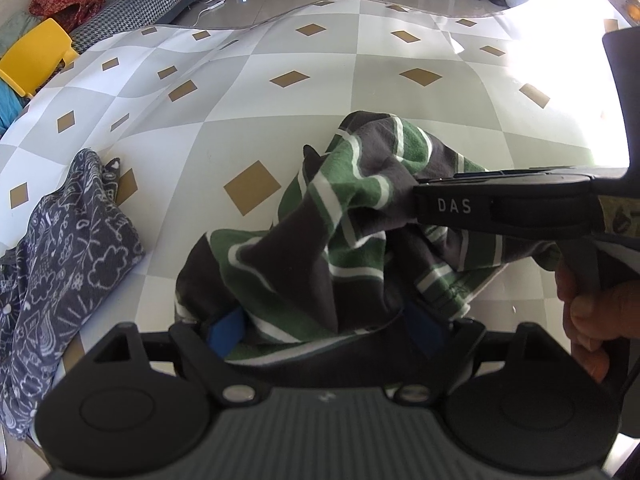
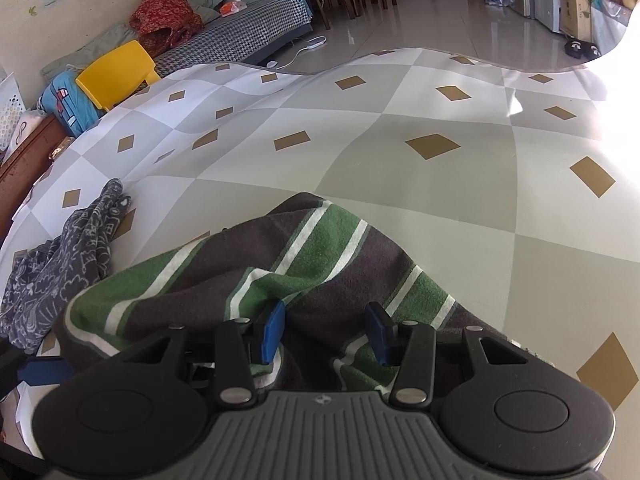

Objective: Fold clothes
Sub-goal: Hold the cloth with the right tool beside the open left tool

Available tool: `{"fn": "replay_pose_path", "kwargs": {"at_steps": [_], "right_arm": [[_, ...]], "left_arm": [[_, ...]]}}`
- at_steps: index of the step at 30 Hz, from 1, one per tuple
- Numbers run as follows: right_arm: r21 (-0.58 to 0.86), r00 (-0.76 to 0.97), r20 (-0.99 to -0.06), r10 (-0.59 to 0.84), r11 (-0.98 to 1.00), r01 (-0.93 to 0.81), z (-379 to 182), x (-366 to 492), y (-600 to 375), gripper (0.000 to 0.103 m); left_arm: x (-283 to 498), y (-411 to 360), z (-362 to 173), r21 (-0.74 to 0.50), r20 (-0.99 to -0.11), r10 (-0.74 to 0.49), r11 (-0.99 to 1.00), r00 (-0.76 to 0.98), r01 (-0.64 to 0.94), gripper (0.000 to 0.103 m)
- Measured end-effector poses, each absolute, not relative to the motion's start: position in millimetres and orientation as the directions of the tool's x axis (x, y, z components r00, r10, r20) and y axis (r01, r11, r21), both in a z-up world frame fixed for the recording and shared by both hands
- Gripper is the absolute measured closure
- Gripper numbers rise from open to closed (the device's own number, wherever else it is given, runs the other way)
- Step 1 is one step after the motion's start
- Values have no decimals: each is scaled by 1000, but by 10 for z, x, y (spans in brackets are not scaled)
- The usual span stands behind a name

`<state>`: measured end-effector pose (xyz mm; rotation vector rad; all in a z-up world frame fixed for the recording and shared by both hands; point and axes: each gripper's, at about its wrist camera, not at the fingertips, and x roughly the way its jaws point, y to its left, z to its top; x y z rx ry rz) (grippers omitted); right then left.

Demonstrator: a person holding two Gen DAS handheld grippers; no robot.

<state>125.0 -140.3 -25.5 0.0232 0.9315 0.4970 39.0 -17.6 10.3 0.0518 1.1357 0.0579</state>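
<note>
Checked mat (image 2: 440, 184) with gold diamonds, green-and-grey striped garment (image 2: 280, 256) bunched on it, left gripper (image 1: 326, 326) and right gripper (image 2: 326, 332) both parted with cloth draped between blue fingers (image 2: 272, 332), grip unclear, patterned grey cloth (image 1: 60, 264) leftward, yellow chair (image 2: 116, 74) beyond.

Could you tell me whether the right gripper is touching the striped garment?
Touching. In the left wrist view, the right gripper tip presses into a bunched fold of the striped garment, with no gap visible.

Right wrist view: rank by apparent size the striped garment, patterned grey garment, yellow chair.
1. striped garment, largest, though it lies closest to the lens.
2. patterned grey garment, partly cut off at the left edge.
3. yellow chair, smallest, but farthest away, so true size unsure.
</note>
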Motion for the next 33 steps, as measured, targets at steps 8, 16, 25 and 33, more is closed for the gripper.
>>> {"fn": "replay_pose_path", "kwargs": {"at_steps": [8, 16, 25, 33], "right_arm": [[231, 484, -763, 430, 879, -417, -271, 1261, -1357, 58], [229, 474, -762, 440, 869, -438, -282, 1253, -1308, 58], [227, 465, -761, 452, 858, -461, -292, 1243, -1250, 58], [227, 457, -760, 461, 849, -477, -300, 1233, -1209, 58]], "left_arm": [[357, -169, 91, 63, -914, 64, 998, 401, -17, 17], [332, -162, 74, 56, -921, 60, 998, 384, -21, 16], [326, -122, 56, 58, -925, 64, 998, 374, -28, 16], [319, -90, 49, 61, -927, 70, 997, 370, -36, 16]]}}
